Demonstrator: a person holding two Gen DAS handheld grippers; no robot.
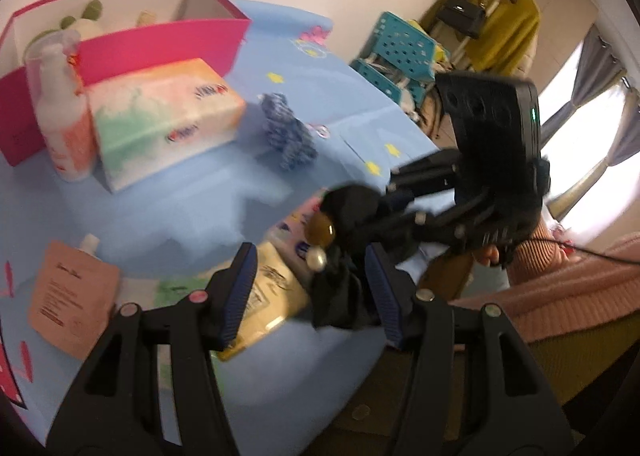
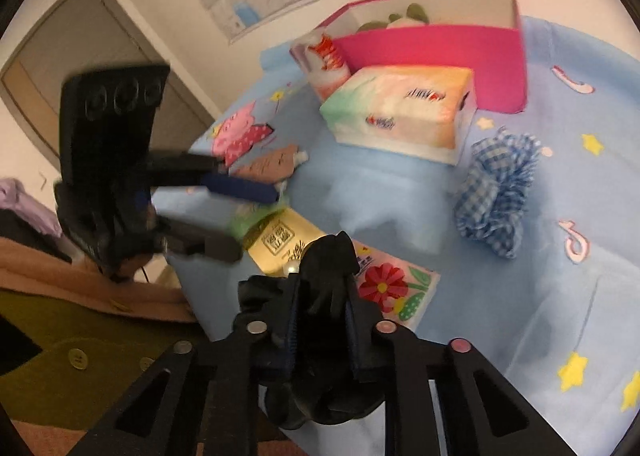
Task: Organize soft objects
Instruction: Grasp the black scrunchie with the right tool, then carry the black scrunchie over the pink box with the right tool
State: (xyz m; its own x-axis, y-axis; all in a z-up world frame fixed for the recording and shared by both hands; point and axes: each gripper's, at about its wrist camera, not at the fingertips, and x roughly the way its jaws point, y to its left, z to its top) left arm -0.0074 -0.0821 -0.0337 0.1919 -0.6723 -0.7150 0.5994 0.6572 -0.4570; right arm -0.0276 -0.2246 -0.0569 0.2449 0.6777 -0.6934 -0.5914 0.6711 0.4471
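Note:
My right gripper point(image 2: 324, 296) is shut on a black fabric scrunchie point(image 2: 326, 264) with an amber and a pearl bead, held just above the near table edge. In the left wrist view this black scrunchie point(image 1: 344, 296) hangs between the blue pads of my left gripper point(image 1: 310, 276), which stands open around it, while the right gripper point(image 1: 380, 203) reaches in from the right. A blue gingham scrunchie point(image 1: 290, 131) point(image 2: 496, 191) lies on the blue cloth. Behind stands an open pink box point(image 1: 160, 39) point(image 2: 432, 55) with a green plush toy point(image 2: 412, 13) inside. The left gripper point(image 2: 258, 221) shows at the left.
A tissue pack point(image 1: 160, 123) point(image 2: 400, 107) and a white bottle point(image 1: 60, 103) stand before the box. A pink pouch point(image 1: 72, 292), a yellow packet point(image 1: 276, 288) and a flowered packet point(image 2: 396, 288) lie near the table's front edge. Teal crates point(image 1: 400, 51) stand beyond the table.

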